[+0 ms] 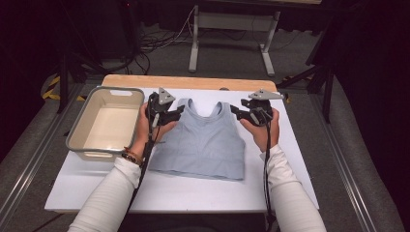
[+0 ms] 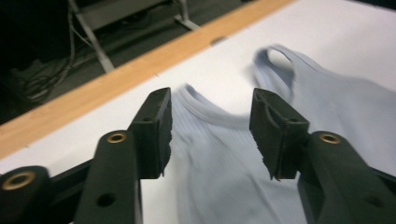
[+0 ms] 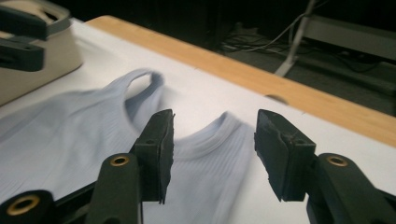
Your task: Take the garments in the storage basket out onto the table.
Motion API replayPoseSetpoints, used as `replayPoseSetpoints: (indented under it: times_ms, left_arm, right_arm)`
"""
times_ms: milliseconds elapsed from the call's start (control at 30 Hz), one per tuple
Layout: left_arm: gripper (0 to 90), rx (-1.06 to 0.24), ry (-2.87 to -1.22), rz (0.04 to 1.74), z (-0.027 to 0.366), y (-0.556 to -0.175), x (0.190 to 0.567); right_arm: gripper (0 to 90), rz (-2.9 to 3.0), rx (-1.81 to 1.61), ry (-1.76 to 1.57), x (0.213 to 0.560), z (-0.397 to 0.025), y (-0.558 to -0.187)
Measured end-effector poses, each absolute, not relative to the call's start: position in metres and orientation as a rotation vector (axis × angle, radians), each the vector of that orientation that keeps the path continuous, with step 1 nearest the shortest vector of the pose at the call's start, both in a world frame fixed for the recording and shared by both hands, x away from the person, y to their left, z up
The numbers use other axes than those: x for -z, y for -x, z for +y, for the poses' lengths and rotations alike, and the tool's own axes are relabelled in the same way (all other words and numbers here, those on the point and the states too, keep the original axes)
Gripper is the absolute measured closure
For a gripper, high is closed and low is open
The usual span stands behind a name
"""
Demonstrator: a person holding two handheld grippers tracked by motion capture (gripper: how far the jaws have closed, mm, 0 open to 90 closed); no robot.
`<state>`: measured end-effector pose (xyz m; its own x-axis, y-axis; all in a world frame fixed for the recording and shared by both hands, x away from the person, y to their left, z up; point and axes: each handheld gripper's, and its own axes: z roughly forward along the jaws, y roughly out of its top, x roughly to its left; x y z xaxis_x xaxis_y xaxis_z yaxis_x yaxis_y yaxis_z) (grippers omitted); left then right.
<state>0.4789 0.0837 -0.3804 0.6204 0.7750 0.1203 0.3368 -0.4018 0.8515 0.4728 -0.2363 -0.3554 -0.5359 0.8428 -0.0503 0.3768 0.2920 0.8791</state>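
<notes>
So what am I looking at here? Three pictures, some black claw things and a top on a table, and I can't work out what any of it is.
No machine arm here: a person in white sleeves holds hand-held tongs, one in each hand. The wide picture comes from a camera above the table. There the left tongs and right tongs point inward at the shoulder straps of a pale blue-grey tank top lying flat on the white table. A beige plastic tub stands at the left. The other two pictures come from small cameras riding on each pair of tongs, looking along their black jaws. Both pairs stand open, a strap in front of each gap, and hold nothing.
</notes>
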Motion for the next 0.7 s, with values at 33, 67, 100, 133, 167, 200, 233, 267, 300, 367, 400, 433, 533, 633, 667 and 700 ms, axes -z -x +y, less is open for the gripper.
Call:
replayPoseSetpoints:
  times_ms: [33, 67, 100, 133, 167, 200, 233, 267, 300, 367, 400, 433, 533, 633, 667, 700]
  left_arm:
    - [47.4, -0.647, -2.01, 0.861, 0.083, -0.474, 0.383]
    - [46.9, -0.649, -2.027, 0.842, 0.083, -0.47, 0.387]
    - [46.5, -0.648, -2.049, 0.83, 0.084, -0.464, 0.391]
    - [44.8, -0.633, -2.07, 0.812, 0.085, -0.457, 0.396]
    - [42.8, -0.634, -2.082, 0.796, 0.086, -0.452, 0.399]
    - [42.3, -0.623, -2.097, 0.776, 0.088, -0.444, 0.404]
    - [41.3, -0.624, -2.12, 0.755, 0.089, -0.437, 0.409]
    - [40.0, -0.626, -2.14, 0.736, 0.09, -0.432, 0.412]
    - [38.7, -0.63, -2.157, 0.708, 0.091, -0.422, 0.417]
    - [36.4, -0.619, -2.175, 0.669, 0.094, -0.409, 0.424]
    - [35.5, -0.601, -2.177, 0.671, 0.096, -0.403, 0.427]
    - [33.9, -0.599, -2.19, 0.662, 0.098, -0.398, 0.43]
    - [29.3, -0.589, -2.205, 0.632, 0.104, -0.385, 0.435]
    - [28.5, -0.559, -2.217, 0.602, 0.115, -0.373, 0.443]
    - [28.1, -0.543, -2.23, 0.612, 0.121, -0.37, 0.447]
    - [27.8, -0.532, -2.237, 0.619, 0.124, -0.369, 0.45]
  right_arm:
    - [47.3, 2.068, -1.188, -1.07, 0.359, -0.237, -0.468]
    - [46.6, 2.088, -1.18, -1.054, 0.363, -0.237, -0.462]
    - [45.7, 2.11, -1.168, -1.039, 0.368, -0.238, -0.457]
    - [45.1, 2.132, -1.163, -1.027, 0.373, -0.239, -0.45]
    - [44.7, 2.156, -1.165, -1.016, 0.38, -0.241, -0.442]
    - [44.1, 2.163, -1.158, -1.009, 0.384, -0.242, -0.436]
    - [43.7, 2.186, -1.157, -0.988, 0.39, -0.244, -0.428]
    - [43.3, 2.207, -1.158, -0.974, 0.395, -0.246, -0.422]
    - [42.9, 2.219, -1.147, -0.968, 0.399, -0.248, -0.418]
    - [42.1, 2.243, -1.115, -0.987, 0.411, -0.254, -0.412]
    - [41.8, 2.254, -1.111, -1.004, 0.417, -0.257, -0.411]
    - [41.5, 2.257, -1.105, -1.022, 0.421, -0.26, -0.411]
    - [40.1, 2.248, -1.093, -1.09, 0.433, -0.27, -0.415]
    - [39.5, 2.263, -1.114, -1.134, 0.438, -0.275, -0.419]
    - [39.3, 2.273, -1.103, -1.143, 0.441, -0.276, -0.421]
    - [39.3, 2.279, -1.077, -1.147, 0.445, -0.277, -0.423]
